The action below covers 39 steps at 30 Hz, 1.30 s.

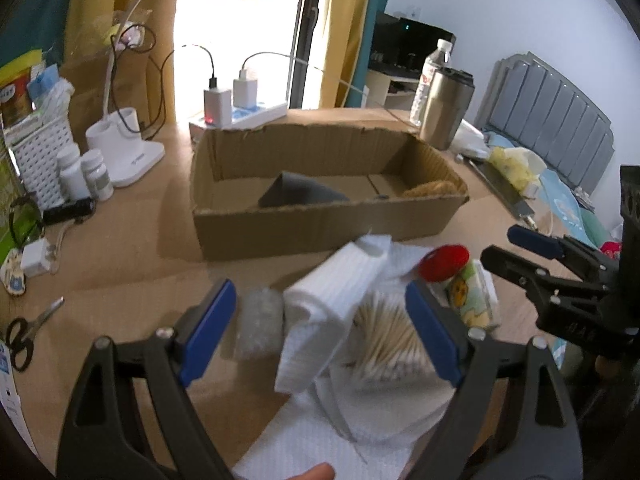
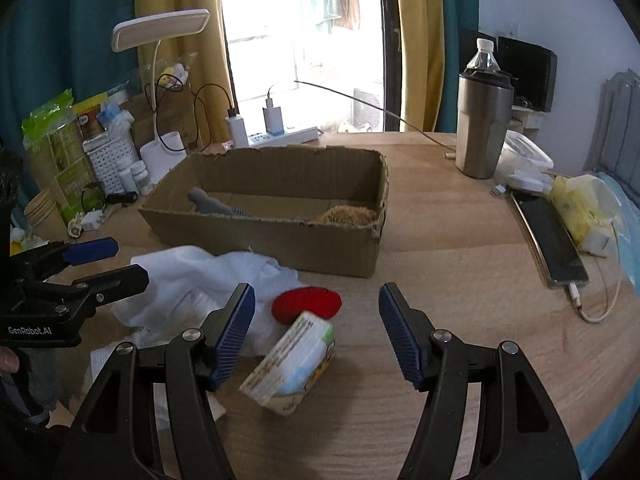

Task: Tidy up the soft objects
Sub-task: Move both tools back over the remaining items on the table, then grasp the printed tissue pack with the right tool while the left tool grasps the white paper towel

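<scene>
**Q:** Fingers of both grippers — what state, and where do the soft things lie?

**A:** Left gripper (image 1: 320,332) is spread wide and grasps nothing; between its fingers lie a white towel (image 1: 336,296), a bundle of cotton swabs (image 1: 384,336) and, just to the left, a grey sponge (image 1: 260,320). Right gripper (image 2: 316,336) is likewise released, poised over a tissue packet (image 2: 292,364) with a red pouf (image 2: 306,304) just beyond it. All rest on the counter (image 2: 460,260), in front of the cardboard box (image 2: 280,236), which already holds a dark grey piece and a tan, fibrous one.

**Q:** What could go wrong from here?

**A:** Likely hazards, as judgement only:
- Left fingers closing on the heap may pinch towel and swabs together — loose swabs could scatter.
- Limp cloth may drag its neighbours or catch on the ragged box rim.
- The two grippers work close together and could collide.
- The tilted packet may slip when squeezed off-centre.
</scene>
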Tool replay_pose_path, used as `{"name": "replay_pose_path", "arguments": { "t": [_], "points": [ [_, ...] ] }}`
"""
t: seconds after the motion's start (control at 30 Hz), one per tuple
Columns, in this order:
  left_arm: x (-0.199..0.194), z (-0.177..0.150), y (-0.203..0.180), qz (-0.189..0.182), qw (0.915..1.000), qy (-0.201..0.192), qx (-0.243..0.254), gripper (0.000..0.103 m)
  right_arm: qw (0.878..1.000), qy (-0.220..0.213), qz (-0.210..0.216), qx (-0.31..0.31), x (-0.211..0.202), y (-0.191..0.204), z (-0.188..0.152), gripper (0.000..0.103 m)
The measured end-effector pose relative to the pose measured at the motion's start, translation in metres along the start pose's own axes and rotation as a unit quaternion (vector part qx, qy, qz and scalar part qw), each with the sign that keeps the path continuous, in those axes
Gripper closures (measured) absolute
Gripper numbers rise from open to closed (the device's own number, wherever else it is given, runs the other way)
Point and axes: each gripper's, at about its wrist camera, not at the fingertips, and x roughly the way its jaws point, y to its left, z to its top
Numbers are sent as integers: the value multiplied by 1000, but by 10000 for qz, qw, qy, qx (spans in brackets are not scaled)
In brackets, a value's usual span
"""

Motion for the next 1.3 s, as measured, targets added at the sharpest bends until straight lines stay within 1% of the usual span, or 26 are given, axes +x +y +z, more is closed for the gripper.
{"name": "replay_pose_path", "arguments": {
  "t": [0.3,0.6,0.77,0.87,0.93,1.03,1.1,1.13,1.17,1.2,1.23,1.27,1.3],
  "points": [
    [1,-20,0,48,9998,216,-21,15,9999,123,66,15,0,3,-18,35],
    [6,-34,9,200,9988,408,-174,15,9996,233,183,-13,5,4,-27,35],
    [9,-28,10,292,9989,341,-114,15,9993,277,249,-5,9,1,-30,35],
    [13,-22,9,216,9990,391,-35,15,9990,295,330,8,10,-3,-30,35],
    [10,-16,5,219,9993,279,109,15,9989,288,370,21,10,-4,-31,35],
    [9,-5,-4,265,9987,138,414,16,9985,276,475,40,11,-7,-31,38],
    [13,1,-7,265,9982,163,504,16,9982,260,544,50,11,-8,-31,46],
    [18,4,-8,257,9981,222,521,18,9981,261,559,58,11,-8,-31,48],
    [21,6,-9,266,9979,257,526,21,9981,243,569,74,11,-9,-31,50],
    [25,9,-10,274,9978,288,540,32,9980,239,580,94,11,-10,-31,51],
    [28,10,-11,269,9975,331,570,34,9979,232,588,110,11,-11,-31,53],
    [30,11,-13,274,9970,370,616,34,9979,221,598,118,11,-13,-32,56],
    [33,12,-16,285,9965,399,672,38,9979,212,597,121,10,-15,-32,57]
  ]
}}
